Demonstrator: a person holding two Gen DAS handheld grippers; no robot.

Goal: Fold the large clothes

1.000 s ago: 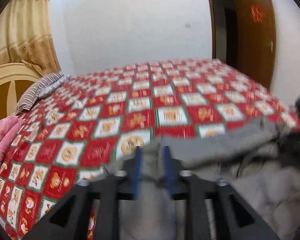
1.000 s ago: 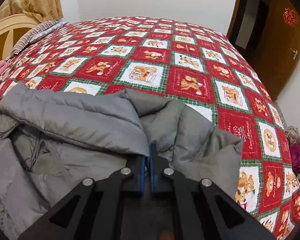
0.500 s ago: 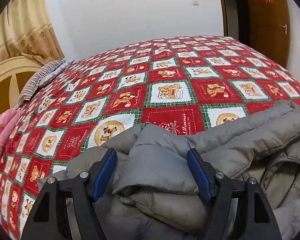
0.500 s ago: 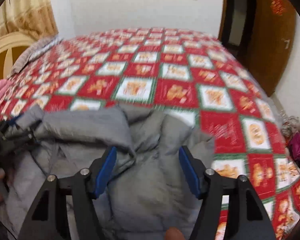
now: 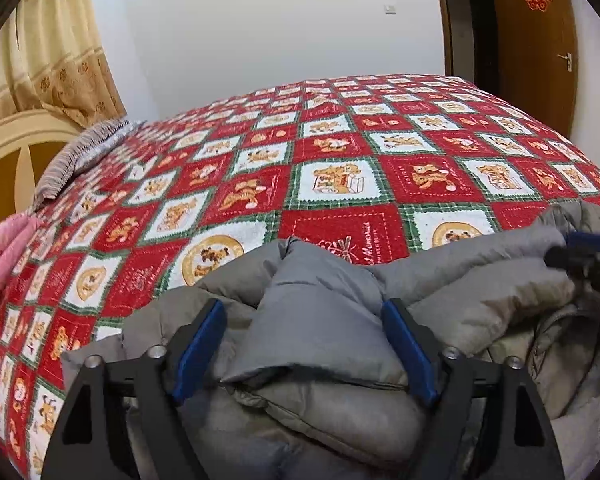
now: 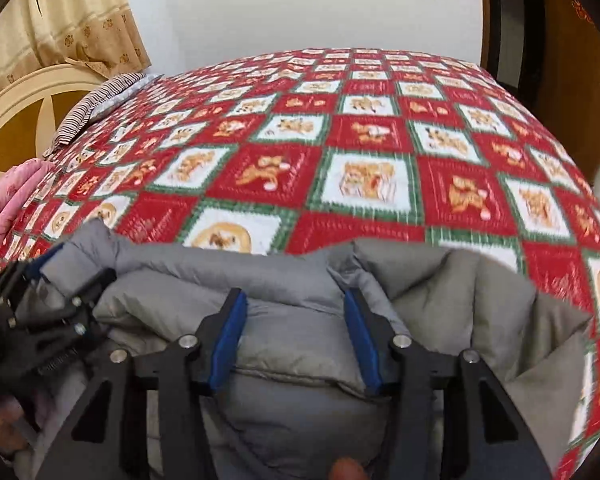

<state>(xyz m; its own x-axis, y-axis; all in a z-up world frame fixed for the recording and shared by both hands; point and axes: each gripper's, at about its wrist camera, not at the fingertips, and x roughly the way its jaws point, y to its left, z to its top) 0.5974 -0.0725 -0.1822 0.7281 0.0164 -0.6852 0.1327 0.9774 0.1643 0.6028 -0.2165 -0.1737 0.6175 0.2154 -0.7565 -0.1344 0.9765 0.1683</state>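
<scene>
Jaws spread wide on left gripper [image 5: 304, 344] and right gripper [image 6: 294, 338], straddling a gray puffer jacket [image 5: 332, 360] on the red quilt [image 5: 340, 176], gripping nothing.

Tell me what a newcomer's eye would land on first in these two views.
The red, white and green checked bedspread with its little bear squares fills the bed and draws the eye at once. At its near edge lies a bunched grey puffer jacket, with the left gripper and the right gripper both open astride its folds. A brown door stands at the far right.
</scene>
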